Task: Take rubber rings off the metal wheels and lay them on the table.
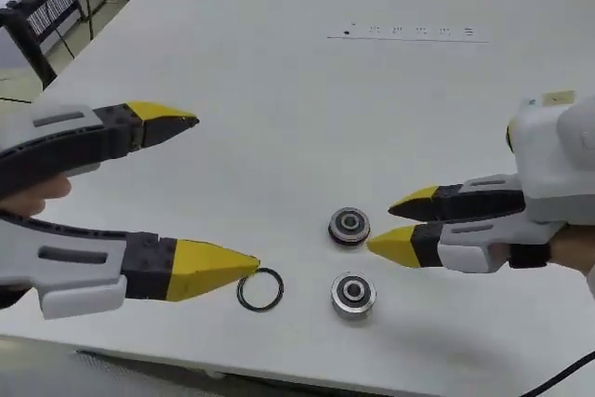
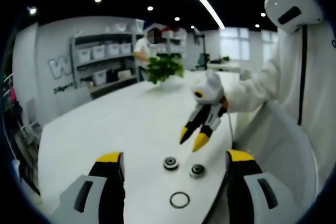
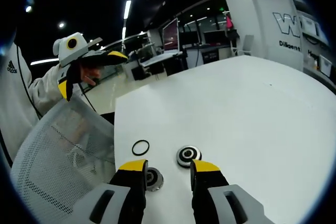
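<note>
Your left claw hangs over the near left part of the white table. Its two yellow-tipped jaws are spread wide, with nothing between them. The lower jaw's tip is just beside a loose black ring, which lies flat on the table near the front edge. Whether the tip touches the ring cannot be told.

To the right of the ring lies the near wheel, flat on the table, its rim looking silver. Just beyond it lies the far wheel, also flat, with a dark band around its rim. The two wheels are close together but not touching.

Your right claw reaches in from the right with its jaws only a little apart, holding nothing. Its tips point at the far wheel and are just beside it. In the right gripper view, the near wheel is partly hidden behind one jaw.
</note>
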A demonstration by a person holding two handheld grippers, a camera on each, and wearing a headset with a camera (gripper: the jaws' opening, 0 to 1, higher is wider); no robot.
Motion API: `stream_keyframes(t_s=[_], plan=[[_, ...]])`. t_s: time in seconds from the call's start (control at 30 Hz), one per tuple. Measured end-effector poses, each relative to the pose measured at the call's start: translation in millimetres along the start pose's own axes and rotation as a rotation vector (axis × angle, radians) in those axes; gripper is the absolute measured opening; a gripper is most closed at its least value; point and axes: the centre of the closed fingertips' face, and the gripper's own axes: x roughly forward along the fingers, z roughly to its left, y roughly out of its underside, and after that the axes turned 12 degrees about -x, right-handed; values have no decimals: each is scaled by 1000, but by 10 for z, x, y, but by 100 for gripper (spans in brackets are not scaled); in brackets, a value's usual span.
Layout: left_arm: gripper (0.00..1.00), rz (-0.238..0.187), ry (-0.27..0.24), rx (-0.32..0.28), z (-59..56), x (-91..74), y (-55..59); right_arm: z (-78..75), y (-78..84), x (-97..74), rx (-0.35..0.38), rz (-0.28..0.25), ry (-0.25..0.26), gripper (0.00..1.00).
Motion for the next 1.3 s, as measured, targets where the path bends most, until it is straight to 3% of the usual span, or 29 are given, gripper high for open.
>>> stream_keyframes(t_s=[0.3,0.5,0.6,0.73,0.87,1.03,1.3], plan=[[80,3,55,34,-16,423,-184,-116,111,11,27,-63,-10,26],[76,7,89,42,7,704,-233,-159,172,81,17,-72,-41,28],[72,22,102,49,35,848,-202,-214,201,110,22,-86,-46,29],[67,40,118,39,100,1031,-100,-275,231,172,28,-93,-58,32],[62,98,119,20,200,1163,116,-300,268,245,16,-86,-75,33],[61,135,120,3,288,1274,316,-315,266,311,-6,-86,-92,34],[49,173,109,7,384,1424,571,-320,271,420,-60,-72,-108,32]])
